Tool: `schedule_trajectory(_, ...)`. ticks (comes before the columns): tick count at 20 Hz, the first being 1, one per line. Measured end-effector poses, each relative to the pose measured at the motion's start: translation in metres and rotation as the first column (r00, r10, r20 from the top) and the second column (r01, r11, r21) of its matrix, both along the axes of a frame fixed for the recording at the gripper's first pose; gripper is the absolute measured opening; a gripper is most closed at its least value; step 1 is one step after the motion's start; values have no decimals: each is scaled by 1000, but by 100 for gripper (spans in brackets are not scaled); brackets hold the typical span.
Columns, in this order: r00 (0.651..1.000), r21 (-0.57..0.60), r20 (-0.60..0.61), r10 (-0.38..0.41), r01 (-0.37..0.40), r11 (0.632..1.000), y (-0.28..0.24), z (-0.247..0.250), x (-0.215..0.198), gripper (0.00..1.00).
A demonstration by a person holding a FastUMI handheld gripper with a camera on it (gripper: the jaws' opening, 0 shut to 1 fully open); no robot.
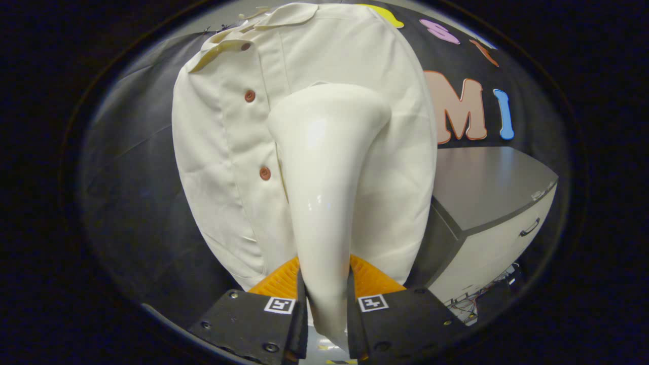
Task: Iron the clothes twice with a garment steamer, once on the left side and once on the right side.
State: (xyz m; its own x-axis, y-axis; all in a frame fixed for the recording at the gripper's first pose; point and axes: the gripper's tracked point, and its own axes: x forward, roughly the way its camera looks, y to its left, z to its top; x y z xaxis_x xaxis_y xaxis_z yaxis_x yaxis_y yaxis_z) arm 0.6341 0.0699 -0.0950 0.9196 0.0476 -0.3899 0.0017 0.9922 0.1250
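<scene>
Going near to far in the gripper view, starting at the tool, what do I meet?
Tool, its fingers clamped on the steamer's handle → steamer rising ahead between them → shirt hanging beyond, against the steamer's head → booth wall behind the shirt.

Glossy white garment steamer (324,172) upright, head against hanging cream shirt (218,152), right of brown-buttoned placket.

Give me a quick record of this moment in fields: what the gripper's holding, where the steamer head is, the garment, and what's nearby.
gripper: shut on the garment steamer's handle, a finger on each side
garment steamer: white, head up against the shirt, to the right of the button line
shirt: cream, hanging, buttoned with brown buttons
nearby: cabinet with a drawer handle, to the right of the shirt
</scene>
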Motion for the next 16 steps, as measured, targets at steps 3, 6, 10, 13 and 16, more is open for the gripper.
schedule_trajectory(3, 999, 0, -34, -2, 2, 1000, -4, -20, -7, 31)
schedule_trajectory(6, 996, 10, -85, -7, 7, 1000, -9, -48, -16, 31)
schedule_trajectory(10, 989, 3, -149, -8, 9, 1000, -16, -79, -32, 32)
schedule_trajectory(13, 986, 19, -165, -20, 23, 1000, -21, -88, -36, 31)
schedule_trajectory(16, 984, 18, -174, -25, 29, 999, -26, -91, -44, 31)
